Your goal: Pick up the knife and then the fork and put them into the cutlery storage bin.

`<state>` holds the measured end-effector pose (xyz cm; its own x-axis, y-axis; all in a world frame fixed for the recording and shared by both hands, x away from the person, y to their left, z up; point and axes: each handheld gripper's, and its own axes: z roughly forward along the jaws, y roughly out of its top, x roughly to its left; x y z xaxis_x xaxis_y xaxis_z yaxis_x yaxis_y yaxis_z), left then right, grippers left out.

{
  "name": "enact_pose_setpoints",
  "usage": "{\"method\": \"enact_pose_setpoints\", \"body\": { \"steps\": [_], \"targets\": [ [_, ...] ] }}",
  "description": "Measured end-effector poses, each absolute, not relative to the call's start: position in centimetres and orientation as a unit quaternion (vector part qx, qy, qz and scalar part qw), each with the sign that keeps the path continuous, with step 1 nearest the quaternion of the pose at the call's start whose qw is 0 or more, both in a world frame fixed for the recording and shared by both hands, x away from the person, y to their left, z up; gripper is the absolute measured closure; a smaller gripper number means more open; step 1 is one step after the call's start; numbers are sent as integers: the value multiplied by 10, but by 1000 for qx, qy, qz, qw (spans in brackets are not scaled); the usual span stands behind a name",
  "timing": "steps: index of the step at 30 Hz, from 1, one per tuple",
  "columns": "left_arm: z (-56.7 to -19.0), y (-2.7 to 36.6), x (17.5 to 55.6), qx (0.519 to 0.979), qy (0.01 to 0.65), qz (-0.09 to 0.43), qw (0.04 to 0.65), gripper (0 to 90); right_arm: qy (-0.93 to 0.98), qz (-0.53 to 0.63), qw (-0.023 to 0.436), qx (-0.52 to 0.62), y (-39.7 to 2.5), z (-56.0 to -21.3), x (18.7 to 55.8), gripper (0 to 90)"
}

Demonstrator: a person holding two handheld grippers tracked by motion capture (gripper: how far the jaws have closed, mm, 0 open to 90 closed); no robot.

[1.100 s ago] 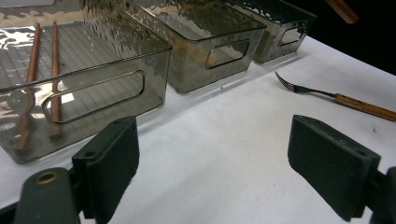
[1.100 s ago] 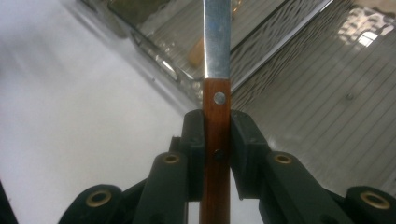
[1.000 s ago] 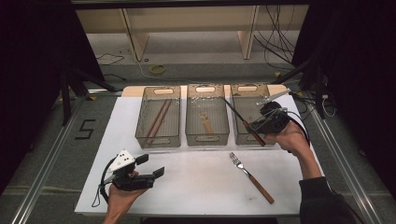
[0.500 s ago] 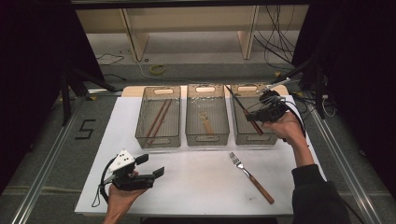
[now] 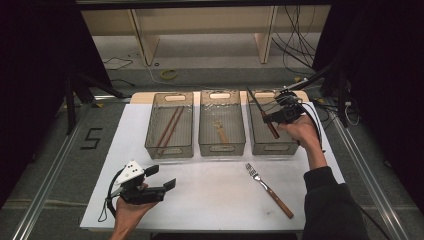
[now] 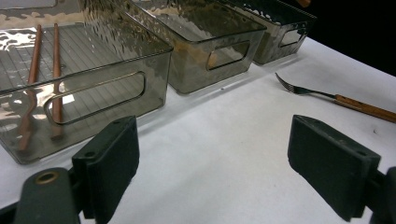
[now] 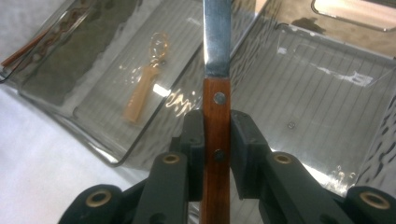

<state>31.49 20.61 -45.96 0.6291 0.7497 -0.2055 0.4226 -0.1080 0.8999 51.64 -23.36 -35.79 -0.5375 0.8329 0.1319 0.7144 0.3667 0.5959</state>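
One knife (image 7: 217, 88) between right gripper's (image 7: 216, 135) jaws.

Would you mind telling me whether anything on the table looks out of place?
Only the fork: it lies loose on the white table, outside the three bins, while the chopsticks lie in the left bin.
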Motion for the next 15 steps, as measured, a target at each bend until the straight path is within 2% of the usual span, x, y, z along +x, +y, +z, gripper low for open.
{"method": "enact_pose_setpoints", "body": {
  "steps": [15],
  "targets": [
    [-460, 206, 315, 728, 402, 153, 533, 162, 803, 278, 99, 518, -239, -377, 532, 775]
  ]
}}
